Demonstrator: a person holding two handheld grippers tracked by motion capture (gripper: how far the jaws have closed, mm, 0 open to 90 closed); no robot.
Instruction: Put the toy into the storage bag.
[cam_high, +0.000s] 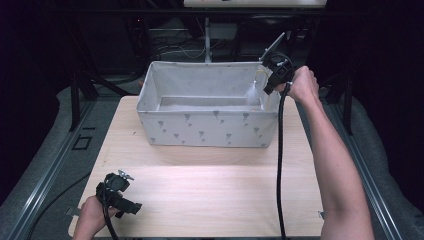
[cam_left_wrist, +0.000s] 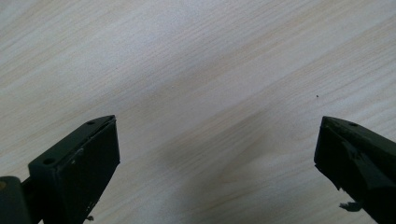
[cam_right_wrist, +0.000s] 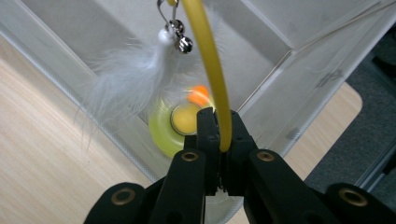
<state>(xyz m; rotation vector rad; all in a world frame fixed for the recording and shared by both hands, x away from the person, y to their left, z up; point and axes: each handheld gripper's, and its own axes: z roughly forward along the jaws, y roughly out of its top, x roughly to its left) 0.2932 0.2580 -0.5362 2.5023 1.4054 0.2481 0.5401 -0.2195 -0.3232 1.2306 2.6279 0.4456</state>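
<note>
A cat toy hangs over the right end of a pale fabric box (cam_high: 210, 127). It has a yellow rod (cam_right_wrist: 210, 60), a white feather (cam_right_wrist: 130, 84), a small bell (cam_right_wrist: 184, 44) and a round yellow-green base (cam_right_wrist: 163, 126). My right gripper (cam_right_wrist: 219, 116) is shut on the yellow rod, and the feather (cam_high: 252, 90) dangles inside the box below it. My right gripper (cam_high: 267, 85) sits above the box's far right corner. My left gripper (cam_high: 132, 207) rests low at the table's near left, open with nothing between its fingers (cam_left_wrist: 84, 163).
The box wall (cam_right_wrist: 303, 79) is printed with small grey marks and stands at the back of the light wooden table (cam_high: 210, 190). Bare wood (cam_left_wrist: 196, 70) lies under the left gripper. A black cable (cam_high: 280, 160) trails down the right side. Dark frames surround the table.
</note>
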